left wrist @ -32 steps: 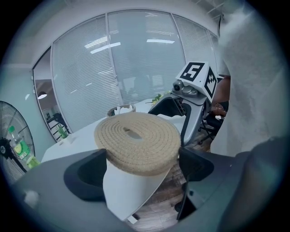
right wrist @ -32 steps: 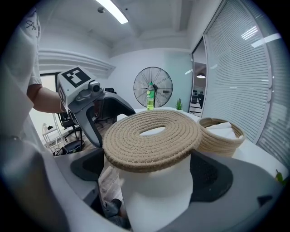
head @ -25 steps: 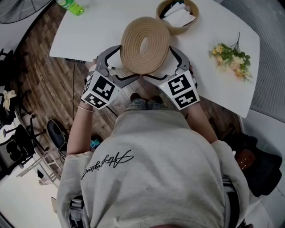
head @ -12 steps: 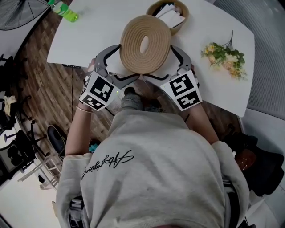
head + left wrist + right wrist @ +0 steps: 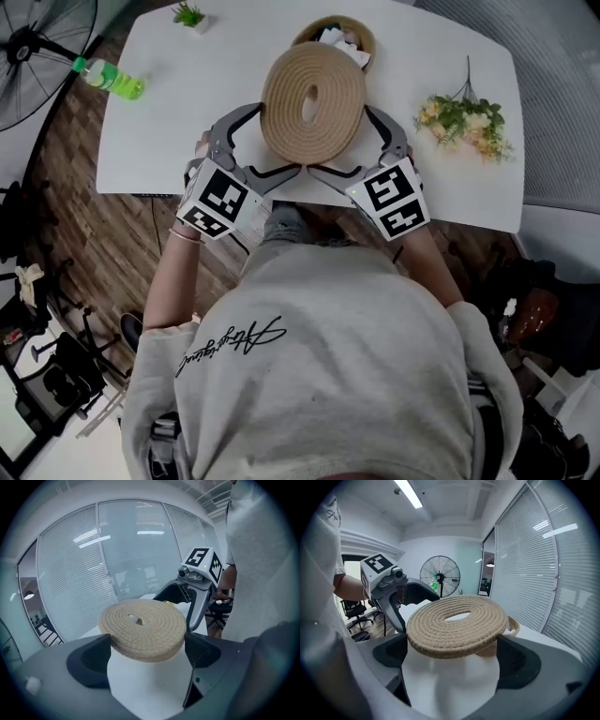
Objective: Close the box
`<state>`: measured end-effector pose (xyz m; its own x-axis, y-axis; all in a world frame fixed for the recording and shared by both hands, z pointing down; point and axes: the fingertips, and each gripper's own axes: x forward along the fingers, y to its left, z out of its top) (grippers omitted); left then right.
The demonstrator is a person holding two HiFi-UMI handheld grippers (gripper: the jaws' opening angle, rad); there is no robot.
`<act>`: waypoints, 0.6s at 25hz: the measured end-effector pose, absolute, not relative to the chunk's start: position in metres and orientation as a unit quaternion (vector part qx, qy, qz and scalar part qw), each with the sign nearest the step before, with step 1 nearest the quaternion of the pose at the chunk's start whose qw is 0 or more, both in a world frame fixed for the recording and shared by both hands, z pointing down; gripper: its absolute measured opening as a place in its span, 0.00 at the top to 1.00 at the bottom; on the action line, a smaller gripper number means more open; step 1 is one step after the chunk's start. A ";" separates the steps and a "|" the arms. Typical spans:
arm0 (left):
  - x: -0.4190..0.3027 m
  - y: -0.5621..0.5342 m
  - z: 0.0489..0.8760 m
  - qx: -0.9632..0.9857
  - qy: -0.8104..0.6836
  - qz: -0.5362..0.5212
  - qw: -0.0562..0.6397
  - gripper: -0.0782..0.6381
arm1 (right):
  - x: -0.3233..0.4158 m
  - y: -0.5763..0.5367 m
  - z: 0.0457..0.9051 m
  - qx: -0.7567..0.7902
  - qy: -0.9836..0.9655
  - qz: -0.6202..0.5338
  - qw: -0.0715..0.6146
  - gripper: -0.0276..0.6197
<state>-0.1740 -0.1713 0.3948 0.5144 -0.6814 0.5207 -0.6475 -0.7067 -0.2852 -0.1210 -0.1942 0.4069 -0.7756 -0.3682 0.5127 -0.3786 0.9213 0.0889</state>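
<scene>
A round woven rope lid [image 5: 313, 101] with an oval hole in its middle hangs above the white table [image 5: 178, 131], held level from both sides. My left gripper [image 5: 279, 138] is shut on its left rim and my right gripper [image 5: 339, 141] on its right rim. In the left gripper view the lid [image 5: 143, 629] sits between my jaws, with the right gripper [image 5: 197, 581] behind it. The right gripper view shows the lid [image 5: 457, 623] likewise gripped. The open woven basket [image 5: 336, 39] holding white items stands just beyond the lid, its rim [image 5: 513, 626] peeking out behind.
A green bottle [image 5: 108, 78] lies at the table's left edge, with a small potted plant [image 5: 190, 14] at the far left. A bunch of flowers [image 5: 464, 120] lies at the right. A floor fan [image 5: 42, 47] stands off the left corner. Glass partition walls lie beyond.
Both grippers have carried the lid forward over the table towards the basket. In the head view the lid now overlaps the basket's near rim.
</scene>
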 end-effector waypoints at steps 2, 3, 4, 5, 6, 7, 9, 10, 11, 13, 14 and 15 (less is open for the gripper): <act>-0.178 -0.181 0.392 -0.877 0.367 -0.309 0.034 0.21 | -0.124 -0.202 0.404 0.215 -0.939 0.013 0.267 0.05; -0.180 -0.186 0.391 -0.880 0.360 -0.308 0.036 0.21 | -0.126 -0.206 0.404 0.222 -0.938 0.015 0.266 0.05; -0.182 -0.191 0.391 -0.883 0.354 -0.306 0.038 0.21 | -0.128 -0.211 0.403 0.228 -0.936 0.016 0.266 0.05; -0.184 -0.196 0.391 -0.885 0.349 -0.305 0.039 0.21 | -0.129 -0.215 0.403 0.234 -0.935 0.017 0.266 0.05; -0.185 -0.200 0.391 -0.887 0.344 -0.304 0.041 0.21 | -0.131 -0.218 0.402 0.240 -0.933 0.018 0.266 0.05; -0.187 -0.204 0.390 -0.890 0.339 -0.303 0.042 0.21 | -0.132 -0.222 0.402 0.246 -0.932 0.019 0.266 0.05; -0.189 -0.212 0.390 -0.894 0.329 -0.301 0.045 0.21 | -0.133 -0.228 0.401 0.256 -0.929 0.021 0.266 0.05; -0.190 -0.215 0.389 -0.896 0.324 -0.300 0.047 0.21 | -0.134 -0.231 0.401 0.261 -0.928 0.022 0.266 0.05; -0.191 -0.219 0.389 -0.897 0.320 -0.300 0.050 0.21 | -0.135 -0.235 0.400 0.266 -0.926 0.023 0.266 0.05; -0.191 -0.226 0.388 -0.901 0.311 -0.299 0.052 0.21 | -0.135 -0.241 0.399 0.276 -0.923 0.024 0.267 0.05; -0.191 -0.230 0.387 -0.903 0.307 -0.298 0.053 0.21 | -0.135 -0.244 0.398 0.280 -0.922 0.024 0.267 0.05; -0.191 -0.233 0.387 -0.904 0.303 -0.296 0.053 0.21 | -0.135 -0.247 0.397 0.285 -0.920 0.024 0.268 0.05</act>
<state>-0.1909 -0.2332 0.3869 0.6411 -0.5789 0.5038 -0.5161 -0.8111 -0.2752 -0.1348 -0.2466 0.3972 -0.6946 -0.5112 0.5063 -0.5372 0.8366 0.1077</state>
